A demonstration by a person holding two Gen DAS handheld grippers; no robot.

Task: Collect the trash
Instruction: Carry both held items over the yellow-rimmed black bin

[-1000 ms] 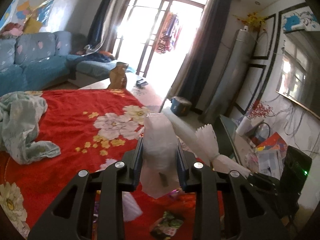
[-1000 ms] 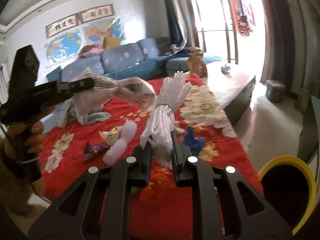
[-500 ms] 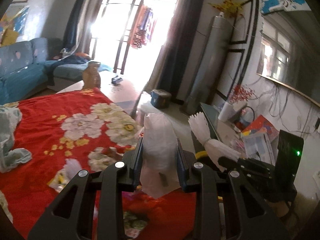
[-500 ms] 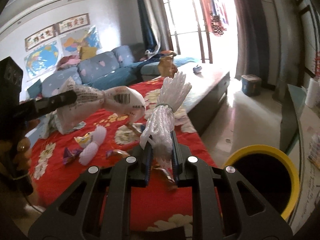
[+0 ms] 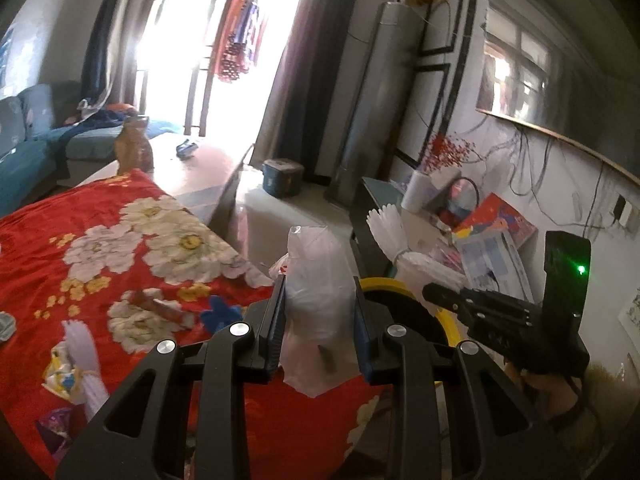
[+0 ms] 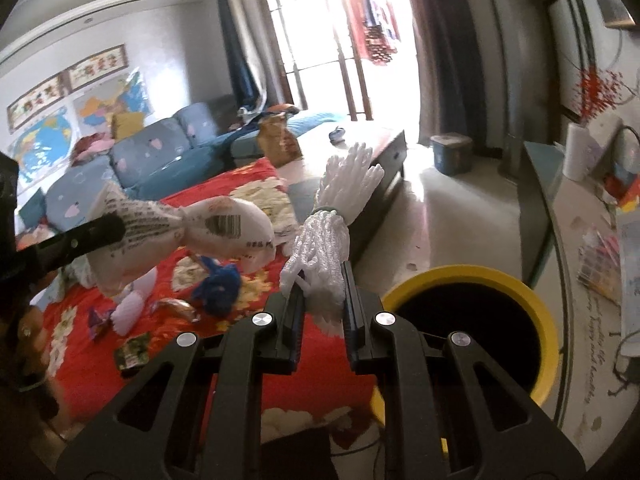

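Since a second ago I have swung both grippers sideways off the red floral cloth (image 5: pixel 100 248), and the yellow-rimmed round bin (image 6: pixel 472 280) now fills the lower right of the right wrist view. My left gripper (image 5: pixel 320 312) clamps narrowly on a crumpled translucent white plastic bag (image 5: pixel 316 292) at lower centre. My right gripper (image 6: pixel 322 300) pinches a white foam fruit net (image 6: pixel 324 248) tightly, just left of the bin's rim. Wrappers (image 6: pixel 134 350) lie scattered on the cloth at lower left.
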